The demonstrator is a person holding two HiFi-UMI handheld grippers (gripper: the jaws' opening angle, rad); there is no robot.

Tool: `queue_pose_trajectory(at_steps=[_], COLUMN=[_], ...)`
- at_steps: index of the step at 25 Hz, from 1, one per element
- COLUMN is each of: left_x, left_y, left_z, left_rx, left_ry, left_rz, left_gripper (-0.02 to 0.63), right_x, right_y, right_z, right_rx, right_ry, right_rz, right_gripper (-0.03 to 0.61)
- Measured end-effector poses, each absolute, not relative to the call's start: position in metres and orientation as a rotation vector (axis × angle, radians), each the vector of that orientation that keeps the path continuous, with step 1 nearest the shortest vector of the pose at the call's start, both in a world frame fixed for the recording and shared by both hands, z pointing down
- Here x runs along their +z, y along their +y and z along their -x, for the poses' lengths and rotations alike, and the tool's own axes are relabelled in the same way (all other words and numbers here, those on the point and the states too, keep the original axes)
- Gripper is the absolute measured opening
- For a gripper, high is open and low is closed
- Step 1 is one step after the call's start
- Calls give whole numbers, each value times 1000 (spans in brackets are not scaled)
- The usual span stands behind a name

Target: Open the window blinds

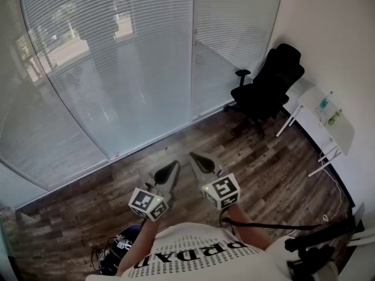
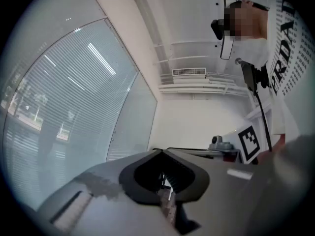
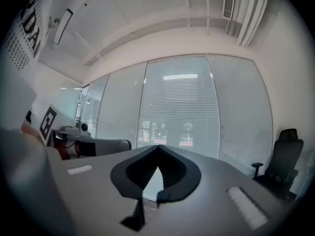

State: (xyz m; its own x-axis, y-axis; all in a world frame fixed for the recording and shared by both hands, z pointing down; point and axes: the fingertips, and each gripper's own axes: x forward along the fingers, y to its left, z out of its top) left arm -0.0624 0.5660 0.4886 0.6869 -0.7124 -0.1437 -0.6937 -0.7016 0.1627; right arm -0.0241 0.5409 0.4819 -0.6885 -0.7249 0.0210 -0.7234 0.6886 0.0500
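Observation:
White slatted blinds (image 1: 111, 57) hang lowered over the tall window panes ahead; through them the outside shows faintly. The right gripper view shows the blinds (image 3: 179, 109) straight ahead and some way off, and in the left gripper view the blinds (image 2: 64, 127) fill the left side. I hold both grippers side by side at waist height over the floor, well short of the window. My left gripper (image 1: 173, 165) is shut with nothing in it, its tips meeting (image 2: 162, 151). Beside it my right gripper (image 1: 193, 156) is also shut and empty (image 3: 158, 146).
A black office chair (image 1: 266, 89) stands in the far right corner next to the window. Along the right wall runs a white desk (image 1: 340, 134) with bottles (image 1: 324, 101). Dark wood floor (image 1: 146, 157) lies between me and the blinds. A tripod (image 1: 319, 247) stands at my right.

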Motion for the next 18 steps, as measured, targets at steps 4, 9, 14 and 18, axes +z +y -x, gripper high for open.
queue_pose_trajectory(at_steps=[4, 9, 14, 18], left_x=[489, 493, 491, 488], left_y=[562, 561, 558, 558], left_z=[59, 58, 55, 50], left_rx=[-301, -302, -316, -317], left_ry=[-1168, -1165, -1173, -1190], left_rz=[-2796, -2786, -2790, -2799], left_gripper=[2, 2, 0, 0], right_x=[484, 484, 476, 475], right_y=[537, 536, 535, 535], right_z=[21, 20, 17, 13], right_rx=[-73, -99, -120, -112], right_ry=[-2837, -2839, -2863, -2868], right_rz=[-1220, -1238, -1254, -1246], right_gripper=[8, 8, 8, 8])
